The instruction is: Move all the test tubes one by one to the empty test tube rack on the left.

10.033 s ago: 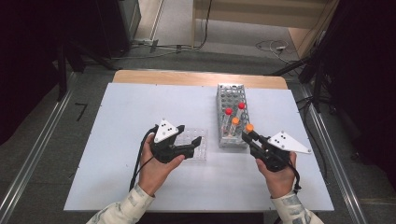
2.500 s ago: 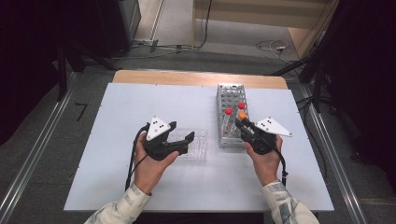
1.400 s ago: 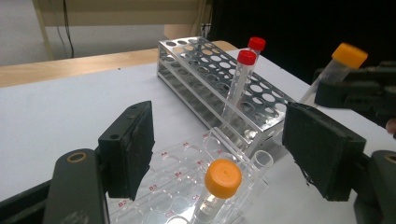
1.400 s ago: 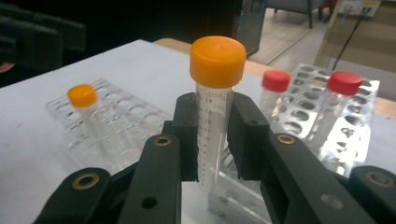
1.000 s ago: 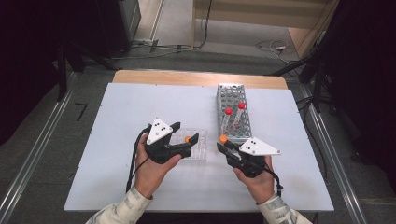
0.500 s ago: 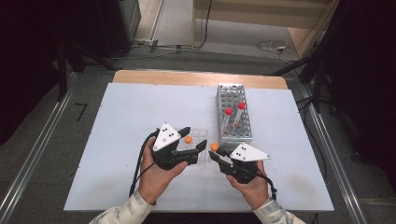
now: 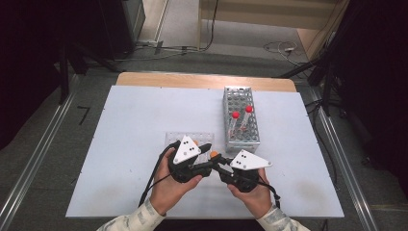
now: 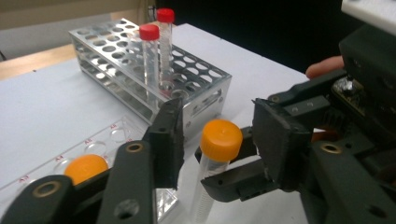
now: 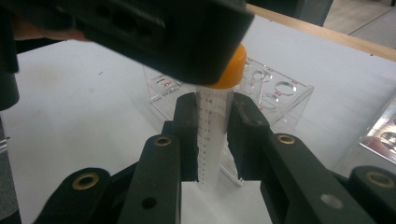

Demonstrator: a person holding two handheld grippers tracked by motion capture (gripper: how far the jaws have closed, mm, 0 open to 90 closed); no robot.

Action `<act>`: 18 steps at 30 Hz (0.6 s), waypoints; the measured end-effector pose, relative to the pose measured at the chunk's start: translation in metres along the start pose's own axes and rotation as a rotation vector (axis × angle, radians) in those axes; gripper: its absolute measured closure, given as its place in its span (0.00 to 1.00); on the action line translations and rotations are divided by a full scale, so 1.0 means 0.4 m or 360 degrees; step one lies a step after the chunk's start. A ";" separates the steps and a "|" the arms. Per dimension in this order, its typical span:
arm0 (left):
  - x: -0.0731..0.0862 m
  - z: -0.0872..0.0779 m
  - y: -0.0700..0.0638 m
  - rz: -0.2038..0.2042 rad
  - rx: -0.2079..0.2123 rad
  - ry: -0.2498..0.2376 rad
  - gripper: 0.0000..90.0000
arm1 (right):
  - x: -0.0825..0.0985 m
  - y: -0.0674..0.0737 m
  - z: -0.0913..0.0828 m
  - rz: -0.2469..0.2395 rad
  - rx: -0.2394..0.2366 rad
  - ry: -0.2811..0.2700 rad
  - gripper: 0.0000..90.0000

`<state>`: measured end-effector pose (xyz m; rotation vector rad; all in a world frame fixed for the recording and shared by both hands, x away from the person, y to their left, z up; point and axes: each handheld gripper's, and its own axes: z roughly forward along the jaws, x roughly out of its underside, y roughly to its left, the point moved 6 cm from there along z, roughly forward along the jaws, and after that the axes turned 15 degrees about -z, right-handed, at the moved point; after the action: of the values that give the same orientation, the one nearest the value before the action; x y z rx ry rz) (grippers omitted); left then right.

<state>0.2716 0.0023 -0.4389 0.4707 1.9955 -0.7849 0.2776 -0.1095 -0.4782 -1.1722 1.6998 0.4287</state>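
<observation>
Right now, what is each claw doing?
Left claw: open around the orange cap, jaws just been closing, not pressing yet.
Right claw: shut on the orange-capped tube.

Shiny perforated metal rack; clear glossy plastic tray; matt black plastic tongs.

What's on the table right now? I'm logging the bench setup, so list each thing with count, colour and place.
Table: one, white top, wooden far edge.
Metal rack: one, silver, right of centre.
Red-capped tubes: two, clear, upright in the metal rack.
Clear rack: one, transparent, left of the metal rack.
Orange-capped tube in clear rack: one, near end.
Held orange-capped tube: one, clear, upright.
Right gripper: black, shut on the held tube's body.
Left gripper: black, jaws just closing around its cap, not yet pressing.
Hands: two, near edge.
</observation>
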 end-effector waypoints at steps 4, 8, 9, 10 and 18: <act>0.004 0.002 -0.001 0.0007 0.0004 0.0014 0.70 | -0.002 0.000 -0.001 -0.0002 0.0001 -0.0002 0.80; 0.005 0.002 -0.002 0.0015 0.0008 0.0021 0.73 | -0.002 0.003 0.000 -0.0004 -0.0002 -0.0005 0.80; 0.004 0.002 -0.001 0.0017 0.0007 0.0016 0.73 | -0.003 0.003 0.001 -0.0003 -0.0002 -0.0005 0.80; 0.004 0.002 -0.002 0.0017 0.0007 0.0015 0.74 | -0.003 0.003 0.001 -0.0004 -0.0002 -0.0007 0.80; 0.008 0.005 -0.003 0.0027 0.0010 0.0033 0.77 | -0.005 0.000 -0.002 -0.0004 0.0003 -0.0011 0.80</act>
<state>0.2702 0.0002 -0.4421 0.5005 2.0063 -0.7793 0.2773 -0.1090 -0.4762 -1.1702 1.6921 0.4288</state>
